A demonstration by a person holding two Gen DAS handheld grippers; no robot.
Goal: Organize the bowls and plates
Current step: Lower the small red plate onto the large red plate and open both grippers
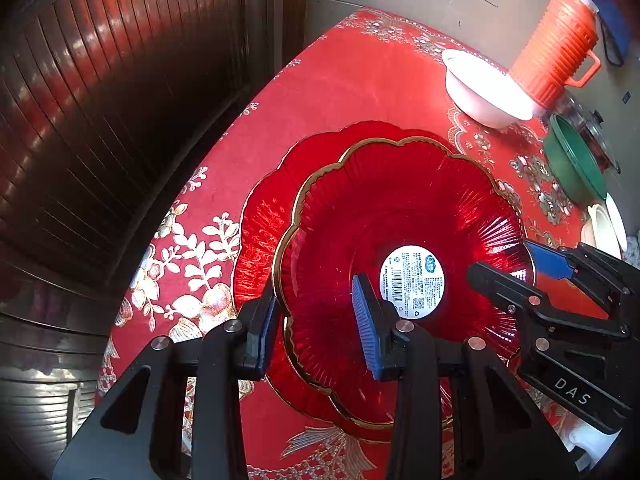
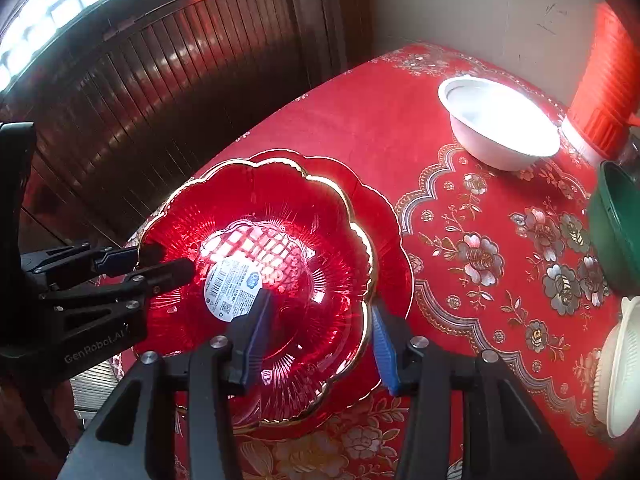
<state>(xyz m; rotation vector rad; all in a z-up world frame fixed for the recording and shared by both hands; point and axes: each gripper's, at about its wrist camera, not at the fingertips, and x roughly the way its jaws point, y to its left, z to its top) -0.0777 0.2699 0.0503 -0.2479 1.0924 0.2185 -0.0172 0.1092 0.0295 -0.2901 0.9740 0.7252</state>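
A red glass flower-shaped plate [image 1: 384, 208] with a gold rim and a white label lies on a larger red plate [image 1: 264, 216] on the red tablecloth. It also shows in the right wrist view [image 2: 256, 216], over the larger plate [image 2: 394, 248]. My left gripper [image 1: 316, 324] is open and straddles the upper plate's near left rim. My right gripper [image 2: 320, 336] is open and straddles its right rim. Each gripper also shows in the other's view, the right one [image 1: 516, 264] and the left one [image 2: 152, 260].
A white bowl [image 2: 500, 128] stands at the back beside an orange thermos [image 1: 556, 48]. A green bowl [image 2: 616, 228] and a cream bowl [image 2: 616, 368] sit at the right. A dark slatted wall [image 1: 120, 100] borders the table's left edge.
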